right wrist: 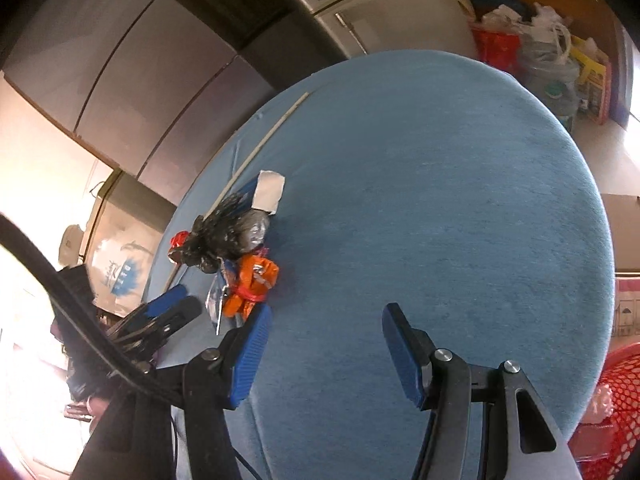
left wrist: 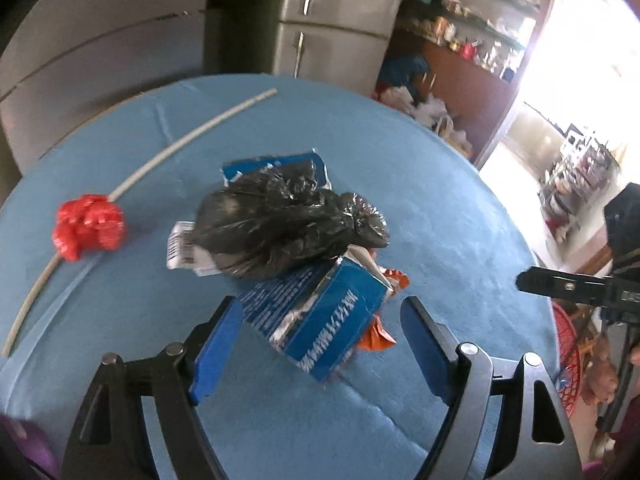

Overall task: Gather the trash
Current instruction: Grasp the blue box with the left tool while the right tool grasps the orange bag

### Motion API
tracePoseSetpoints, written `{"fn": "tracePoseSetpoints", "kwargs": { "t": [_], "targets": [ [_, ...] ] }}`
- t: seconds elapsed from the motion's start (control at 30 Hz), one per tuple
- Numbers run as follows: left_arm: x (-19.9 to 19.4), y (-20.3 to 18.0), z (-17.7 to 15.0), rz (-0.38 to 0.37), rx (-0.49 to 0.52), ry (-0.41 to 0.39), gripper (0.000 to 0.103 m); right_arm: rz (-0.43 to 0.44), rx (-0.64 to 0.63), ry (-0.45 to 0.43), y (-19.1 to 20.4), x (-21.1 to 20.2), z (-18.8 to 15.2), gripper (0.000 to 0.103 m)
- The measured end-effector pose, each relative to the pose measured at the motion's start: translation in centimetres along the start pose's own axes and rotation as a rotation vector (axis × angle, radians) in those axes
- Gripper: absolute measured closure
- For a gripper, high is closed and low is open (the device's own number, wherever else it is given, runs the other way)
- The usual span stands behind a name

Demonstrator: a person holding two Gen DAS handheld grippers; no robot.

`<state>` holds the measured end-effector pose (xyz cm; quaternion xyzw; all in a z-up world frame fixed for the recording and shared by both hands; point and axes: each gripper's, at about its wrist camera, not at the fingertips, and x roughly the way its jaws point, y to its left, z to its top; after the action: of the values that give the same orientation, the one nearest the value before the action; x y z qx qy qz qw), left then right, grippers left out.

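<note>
The left claw (left wrist: pixel 320 344) gapes wide around the crumpled blue cardboard carton (left wrist: pixel 320 316) lying under a black plastic bag (left wrist: pixel 280 224) mid-surface, seemingly about to close and lift, while the right claw (right wrist: pixel 326 354) hovers half-open, empty.

The left hand-held gripper (left wrist: pixel 322 330), black-framed with ribbed blue pads, points steeply downward, its jaws spread wide and pressing on nothing. The right hand-held gripper (right wrist: pixel 326 354), built the same, also tilts downward, jaws parted with only bare space between them.
</note>
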<state>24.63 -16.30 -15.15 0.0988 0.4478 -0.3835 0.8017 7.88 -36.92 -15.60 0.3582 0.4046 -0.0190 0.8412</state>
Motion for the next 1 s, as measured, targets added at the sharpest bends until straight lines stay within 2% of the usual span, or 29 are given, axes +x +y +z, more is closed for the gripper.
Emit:
{"fn": "tracePoseSetpoints", "kwargs": {
  "t": [0.17,0.27,0.43,0.47,0.5,0.53,0.57,0.73,0.83,0.93,0.97,1.0],
  "targets": [
    [2.2,0.5,0.1,0.010,0.002,0.034,0.025,0.011,-0.004,0.004,-0.4,0.1,-0.1,0.041],
    [1.4,0.3,-0.4,-0.013,0.006,-0.012,0.035,0.011,-0.018,0.005,0.0,0.4,-0.1,0.041],
    [-1.7,0.3,-1.7,-0.035,-0.001,-0.074,0.060,0.012,-0.069,0.029,2.0,1.9,0.7,0.041],
    [-2.4,0.6,-2.0,-0.045,-0.016,-0.079,0.061,0.012,-0.079,0.036,2.5,2.4,0.7,0.041],
    [-2.9,0.9,-2.3,-0.063,-0.033,-0.081,0.074,0.009,-0.092,0.048,3.2,3.2,0.9,0.041],
    [-3.4,1.3,-2.7,-0.080,-0.054,-0.079,0.103,0.008,-0.105,0.061,4.0,4.0,1.0,0.041],
    [-3.6,1.8,-3.0,-0.082,-0.072,-0.070,0.103,0.010,-0.115,0.070,4.7,4.7,1.1,0.041],
    [-5.0,4.5,-5.0,0.010,-0.139,-0.087,0.103,-0.014,-0.189,0.102,8.2,8.3,1.2,0.042],
    [-5.9,5.6,-6.0,0.031,-0.163,-0.092,0.103,-0.060,-0.214,0.116,9.6,10.0,1.4,0.057],
    [-6.9,5.5,-6.7,0.051,-0.136,-0.114,0.103,-0.104,-0.194,0.143,9.9,11.9,1.7,0.062],
    [-7.3,5.5,-6.9,0.049,-0.129,-0.115,0.101,-0.115,-0.197,0.148,9.9,12.2,1.8,0.063],
    [-7.3,5.3,-6.8,0.045,-0.125,-0.110,0.086,-0.124,-0.207,0.147,10.1,12.6,1.7,0.064]
  ]
}}
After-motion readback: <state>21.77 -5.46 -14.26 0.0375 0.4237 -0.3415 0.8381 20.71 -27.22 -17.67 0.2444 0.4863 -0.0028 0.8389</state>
